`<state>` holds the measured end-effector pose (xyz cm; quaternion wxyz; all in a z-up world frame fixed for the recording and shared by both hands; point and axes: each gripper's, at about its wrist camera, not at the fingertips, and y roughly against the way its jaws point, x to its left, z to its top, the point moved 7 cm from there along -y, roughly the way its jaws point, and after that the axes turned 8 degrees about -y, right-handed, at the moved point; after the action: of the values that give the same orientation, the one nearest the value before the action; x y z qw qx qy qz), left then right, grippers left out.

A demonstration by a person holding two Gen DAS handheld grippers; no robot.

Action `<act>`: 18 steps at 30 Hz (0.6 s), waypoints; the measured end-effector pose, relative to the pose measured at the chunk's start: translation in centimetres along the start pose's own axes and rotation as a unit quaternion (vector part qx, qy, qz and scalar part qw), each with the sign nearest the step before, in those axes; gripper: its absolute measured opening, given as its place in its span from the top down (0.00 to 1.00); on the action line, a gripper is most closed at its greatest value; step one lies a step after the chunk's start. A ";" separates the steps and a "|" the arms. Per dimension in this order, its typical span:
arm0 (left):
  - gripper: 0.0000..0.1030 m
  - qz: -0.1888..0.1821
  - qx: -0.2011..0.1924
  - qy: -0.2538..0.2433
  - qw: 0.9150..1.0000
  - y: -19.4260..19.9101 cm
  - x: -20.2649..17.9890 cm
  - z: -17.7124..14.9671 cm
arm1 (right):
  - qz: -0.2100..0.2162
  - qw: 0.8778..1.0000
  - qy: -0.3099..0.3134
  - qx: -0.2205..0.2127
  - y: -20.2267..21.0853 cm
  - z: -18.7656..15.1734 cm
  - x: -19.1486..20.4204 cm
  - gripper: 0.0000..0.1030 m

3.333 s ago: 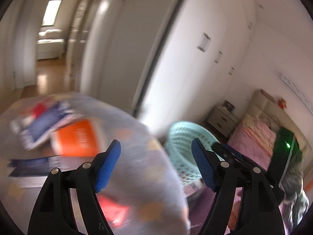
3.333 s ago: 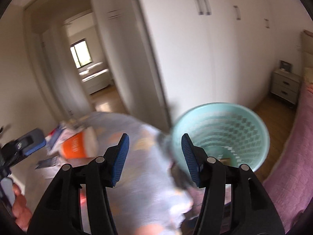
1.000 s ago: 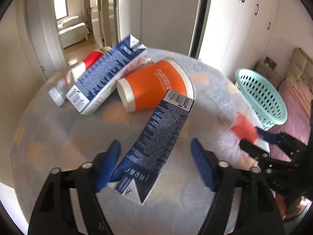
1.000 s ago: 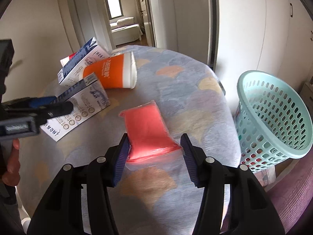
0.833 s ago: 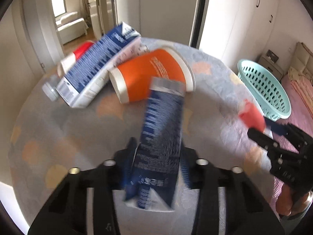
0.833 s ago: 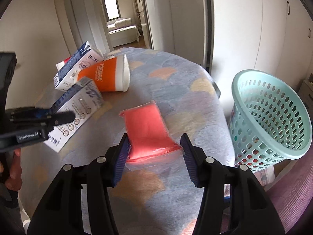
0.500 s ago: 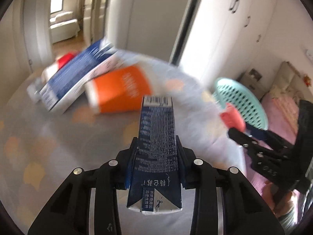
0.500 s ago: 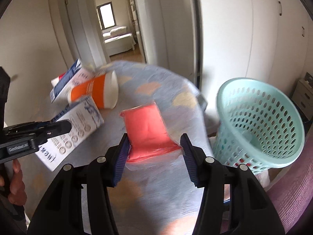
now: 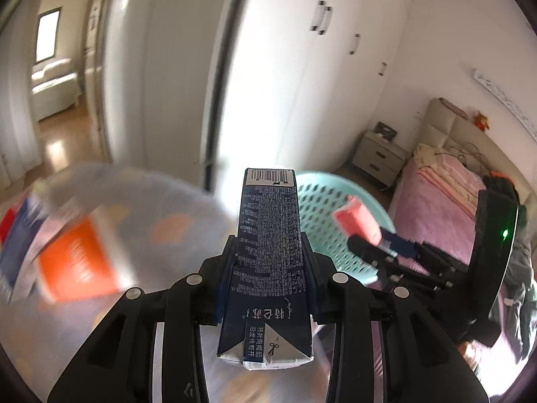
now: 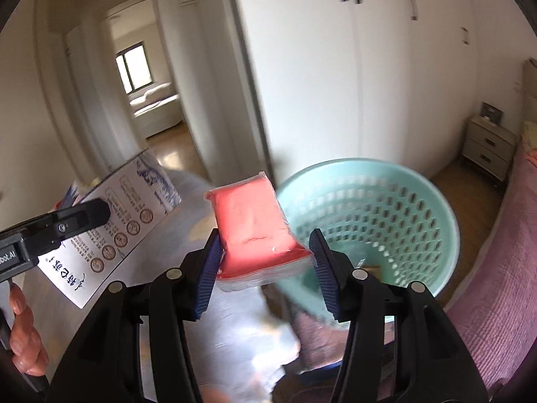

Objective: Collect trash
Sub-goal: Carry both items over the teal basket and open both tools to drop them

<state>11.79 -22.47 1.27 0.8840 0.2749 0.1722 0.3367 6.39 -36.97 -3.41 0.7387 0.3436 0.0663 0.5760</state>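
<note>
Left wrist view first: the left gripper [image 9: 268, 268] is squeezed tight on a dark blue carton [image 9: 268, 258]. The carton sticks out straight toward 12 o'clock, with its bar code at the far end. Past the carton, at about 1 o'clock, sits the green basket [image 9: 319, 231]. At 9 o'clock the round table [image 9: 161, 208] is a blur, with an orange cup [image 9: 77, 268] lying on it. At 3 o'clock the right gripper [image 9: 376, 245] shows, carrying its pink packet [image 9: 359, 221] in front of the basket.

Right wrist view: the right gripper [image 10: 265, 262] is closed partway on the pink packet [image 10: 255, 228]. The left pad touches the packet; the right pad looks a tiny bit off the edge, so I cannot tell how firm the hold is. The basket [image 10: 379, 211] is at 2 o'clock, just past the packet, and its mouth is open toward us. At 9 o'clock the left gripper [image 10: 77, 218] holds the carton [image 10: 124, 231] over the table.

Both pieces of trash are picked up and are on their way to the basket. That is the carrying step, I think. Next, each piece should go over the basket's mouth, and then the grip should let go so it drops in. The packet is closer, so it may go first. The long carton needs to point down into the hole, or it could hit the rim.
</note>
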 end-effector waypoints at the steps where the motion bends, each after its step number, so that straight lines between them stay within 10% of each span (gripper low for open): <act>1: 0.67 -0.004 -0.002 -0.001 1.000 -0.6 -0.7 0.4 | -0.006 1.000 -0.006 -0.003 0.0 0.3 -0.6 0.52; 18: 0.66 -0.075 0.063 0.035 0.995 -15.2 -5.8 1.7 | -0.116 0.980 -0.146 0.068 -5.3 1.1 -12.1 0.51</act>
<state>16.12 -36.51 -5.86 0.8809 0.3046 0.2446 0.2672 7.25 -48.88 -9.29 0.7773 0.4633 0.0360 0.4241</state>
